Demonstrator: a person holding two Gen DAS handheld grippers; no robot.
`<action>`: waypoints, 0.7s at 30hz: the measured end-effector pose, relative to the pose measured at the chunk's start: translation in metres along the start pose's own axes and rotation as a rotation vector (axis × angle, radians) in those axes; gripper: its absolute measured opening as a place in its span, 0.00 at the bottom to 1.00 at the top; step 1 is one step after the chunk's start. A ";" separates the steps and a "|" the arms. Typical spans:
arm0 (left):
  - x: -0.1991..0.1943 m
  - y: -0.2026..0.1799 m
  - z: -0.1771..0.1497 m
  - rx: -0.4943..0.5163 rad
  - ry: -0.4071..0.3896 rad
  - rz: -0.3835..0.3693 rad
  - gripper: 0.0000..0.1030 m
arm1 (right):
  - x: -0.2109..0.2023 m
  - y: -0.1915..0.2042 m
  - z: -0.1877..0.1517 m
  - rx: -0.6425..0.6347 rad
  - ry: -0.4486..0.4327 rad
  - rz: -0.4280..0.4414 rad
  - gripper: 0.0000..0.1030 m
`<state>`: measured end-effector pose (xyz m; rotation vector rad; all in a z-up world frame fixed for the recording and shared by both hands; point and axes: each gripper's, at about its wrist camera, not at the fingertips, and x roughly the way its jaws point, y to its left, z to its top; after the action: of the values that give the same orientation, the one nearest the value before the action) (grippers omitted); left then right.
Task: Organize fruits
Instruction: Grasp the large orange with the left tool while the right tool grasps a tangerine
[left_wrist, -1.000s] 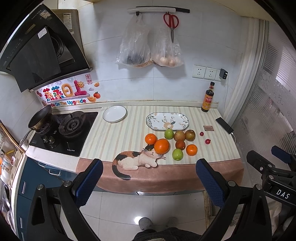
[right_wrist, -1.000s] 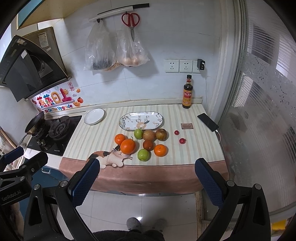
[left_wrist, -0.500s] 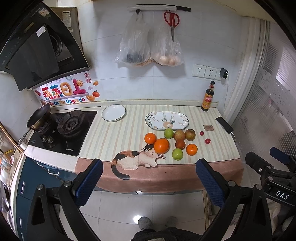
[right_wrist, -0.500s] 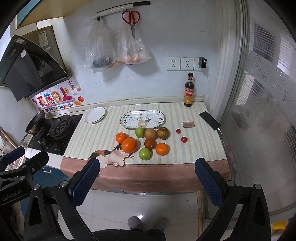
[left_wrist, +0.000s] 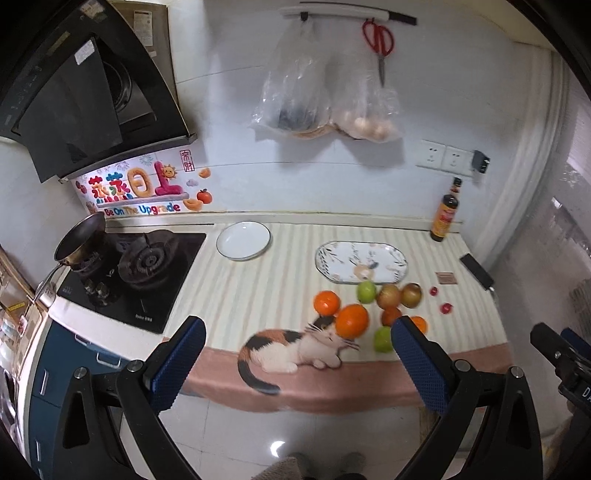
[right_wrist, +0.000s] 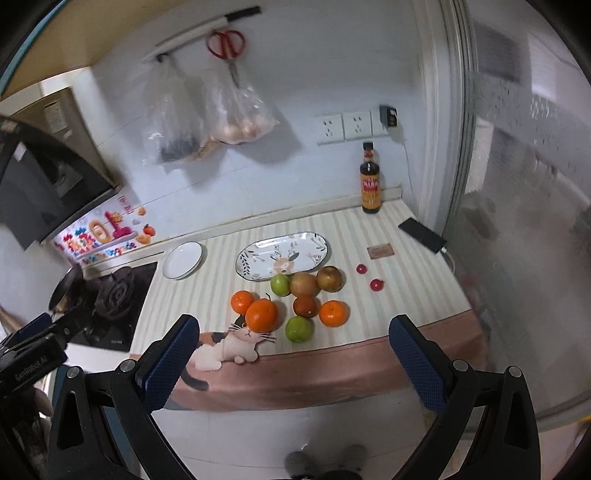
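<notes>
Several fruits lie clustered on the striped counter: a large orange, smaller oranges, green fruits and brown ones. Two small red fruits sit to their right. Behind them lies an oval patterned platter, bare, and a round white plate further left. My left gripper and my right gripper both hang open in front of the counter edge, well short of the fruit, holding nothing.
A gas hob with a pan fills the counter's left end. A sauce bottle, a phone and a small card sit at the right. Plastic bags and red scissors hang on the wall. A glass door bounds the right side.
Both grippers have moved closer to the counter, so the fruit looms larger. The right view has tilted and swung left. Nothing on the counter has moved.
</notes>
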<state>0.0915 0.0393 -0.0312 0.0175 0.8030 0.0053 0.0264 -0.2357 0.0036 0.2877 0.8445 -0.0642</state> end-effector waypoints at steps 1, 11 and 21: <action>0.012 0.002 0.002 0.004 0.009 0.009 1.00 | 0.013 -0.002 0.001 0.022 0.015 0.007 1.00; 0.155 -0.012 0.004 0.036 0.272 0.029 1.00 | 0.170 -0.025 0.006 0.092 0.253 0.015 1.00; 0.309 -0.103 -0.018 0.279 0.549 0.016 0.97 | 0.338 -0.070 0.028 0.082 0.509 0.083 0.95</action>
<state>0.2925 -0.0599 -0.2677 0.2969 1.3480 -0.0905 0.2595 -0.2907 -0.2462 0.4249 1.3355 0.0547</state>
